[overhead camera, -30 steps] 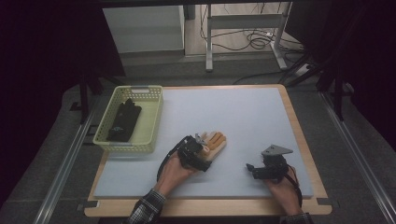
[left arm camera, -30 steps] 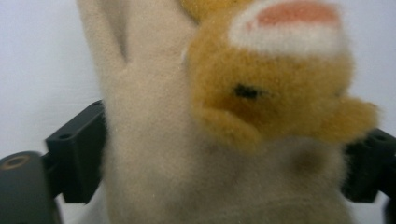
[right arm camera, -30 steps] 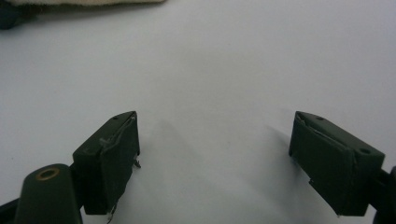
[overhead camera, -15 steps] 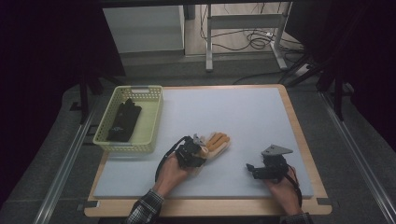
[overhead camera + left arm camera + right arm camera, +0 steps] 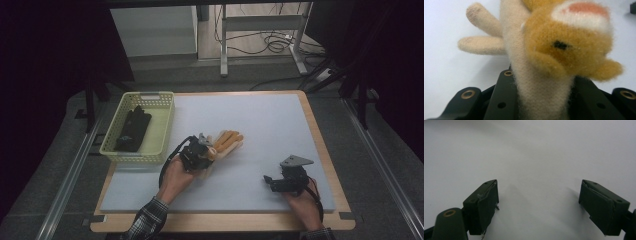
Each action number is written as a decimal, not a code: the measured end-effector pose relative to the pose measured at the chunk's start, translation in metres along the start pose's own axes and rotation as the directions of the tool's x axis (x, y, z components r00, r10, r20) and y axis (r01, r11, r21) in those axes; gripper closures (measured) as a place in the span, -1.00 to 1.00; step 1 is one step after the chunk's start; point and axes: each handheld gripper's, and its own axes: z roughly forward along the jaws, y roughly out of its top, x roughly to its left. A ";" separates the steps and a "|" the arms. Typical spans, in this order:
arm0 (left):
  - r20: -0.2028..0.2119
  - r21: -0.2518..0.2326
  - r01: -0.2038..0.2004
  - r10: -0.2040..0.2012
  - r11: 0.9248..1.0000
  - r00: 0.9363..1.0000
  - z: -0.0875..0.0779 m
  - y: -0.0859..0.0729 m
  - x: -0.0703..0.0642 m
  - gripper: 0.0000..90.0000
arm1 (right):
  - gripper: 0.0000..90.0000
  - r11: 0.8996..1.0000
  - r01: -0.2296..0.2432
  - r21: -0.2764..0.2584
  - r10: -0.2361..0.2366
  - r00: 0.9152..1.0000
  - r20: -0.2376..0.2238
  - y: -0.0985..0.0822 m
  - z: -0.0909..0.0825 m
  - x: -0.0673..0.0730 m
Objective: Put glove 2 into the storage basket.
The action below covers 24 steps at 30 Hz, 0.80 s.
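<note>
Over on the table (image 5: 280,125), with its pale mat inside a wooden border, the left gripper (image 5: 200,151) has its fingers clamped on a fuzzy cream glove (image 5: 226,142) near the middle of the mat. The left gripper view puts it right up close: the glove (image 5: 539,82) is squeezed between the two black fingers (image 5: 504,100) at the cuff end, with two cream glove fingers sticking out to the left and an orange plush animal face, black eye and pink-and-white ear patch, sitting on the back of it. From above, the orange-tipped glove fingers fan out away from the person, toward the far right.

The right gripper (image 5: 270,181) sits well apart near the mat's front right corner, grey three-cornered plate on top, held by the person's right hand (image 5: 302,205). In the right gripper view its fingers (image 5: 484,205) stand spread wide with bare white mat between them, gripping nothing.

Off at the left edge of the table rests a yellow-green basket (image 5: 162,130), and lying in it is a dark item (image 5: 132,127), too dim to identify.
</note>
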 end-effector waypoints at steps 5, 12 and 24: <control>-0.027 -0.002 0.024 -0.024 1.000 0.999 -0.014 0.007 0.013 0.60 | -0.65 1.000 -0.001 0.000 0.001 1.000 0.000 0.000 0.000 0.000; -0.074 -0.015 0.062 -0.063 0.998 0.995 -0.035 0.016 0.034 0.60 | -0.65 1.000 0.000 -0.001 0.000 1.000 0.000 0.000 0.000 0.000; -0.195 -0.011 0.156 -0.155 0.988 0.968 -0.071 0.018 0.083 0.57 | -0.65 1.000 0.001 -0.004 -0.001 1.000 0.001 0.000 0.000 0.000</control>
